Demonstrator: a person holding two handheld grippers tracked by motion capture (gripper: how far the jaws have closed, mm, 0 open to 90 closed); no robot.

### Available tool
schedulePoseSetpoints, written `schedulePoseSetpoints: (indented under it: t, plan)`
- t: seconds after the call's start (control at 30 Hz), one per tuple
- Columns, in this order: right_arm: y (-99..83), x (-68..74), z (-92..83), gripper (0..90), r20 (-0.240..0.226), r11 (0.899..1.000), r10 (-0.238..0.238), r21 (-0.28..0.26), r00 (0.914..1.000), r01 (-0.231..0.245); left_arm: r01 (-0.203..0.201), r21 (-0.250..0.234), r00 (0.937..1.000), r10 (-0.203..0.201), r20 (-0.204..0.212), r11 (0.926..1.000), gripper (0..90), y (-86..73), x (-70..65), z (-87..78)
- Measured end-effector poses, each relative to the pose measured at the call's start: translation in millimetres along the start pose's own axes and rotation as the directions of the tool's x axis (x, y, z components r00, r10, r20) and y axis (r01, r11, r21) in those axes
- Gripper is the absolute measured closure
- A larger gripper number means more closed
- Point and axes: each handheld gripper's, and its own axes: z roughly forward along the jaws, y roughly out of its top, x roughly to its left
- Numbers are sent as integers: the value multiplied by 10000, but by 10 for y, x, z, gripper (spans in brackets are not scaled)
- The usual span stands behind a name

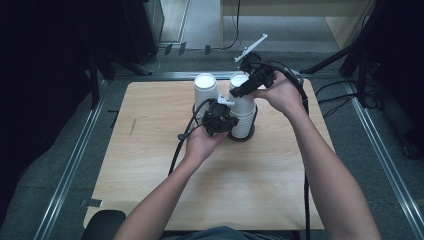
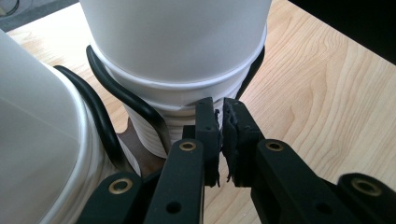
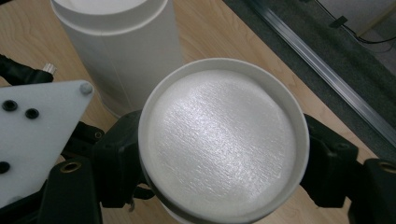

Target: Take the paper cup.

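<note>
White cup (image 3: 224,140) sits clamped between right jaws.

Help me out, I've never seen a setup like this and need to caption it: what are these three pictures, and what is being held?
A person sits at a wooden table and works with a hand-held two-jaw tool in each hand. One picture looks down from above; the other two come from cameras riding on the tools. On the table stand two stacks of white paper cups, upside down: the left stack and the right stack, which sits in a black wire holder. The right gripper is clamped around the top cup of the right stack. The left gripper is pinched shut at the rims low on that stack.
</note>
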Motion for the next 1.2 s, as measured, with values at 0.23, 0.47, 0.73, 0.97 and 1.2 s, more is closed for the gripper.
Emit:
schedulePoseSetpoints:
  t: [0.23, 0.47, 0.73, 0.97, 1.2]
  plan:
    - [117, -46, -362, 265, 40, 9936, 315, -1088, 9995, -309, 79, -49, 9999, -78, 91, 10000, 832, 7, -6, 4]
    - [223, -58, -767, 261, -249, 9888, 439, -1414, 9987, -470, 28, -17, 9998, -28, 175, 10000, 808, 6, 0, -5]
    - [131, 17, -1079, 258, -519, 9887, 24, -1492, 9987, -102, -203, 48, 9978, 199, 628, 9998, 744, -3, 10, -62]
    - [-142, 57, -1131, 256, -978, 9873, -57, -1586, 9952, -99, -328, 35, 9909, 321, 1311, 9995, 669, -37, 53, -193]
    - [-428, 110, -1076, 254, -1515, 9875, -83, -1569, 9884, -157, -452, -142, 9761, 472, 2120, 9989, 584, -88, 87, -340]
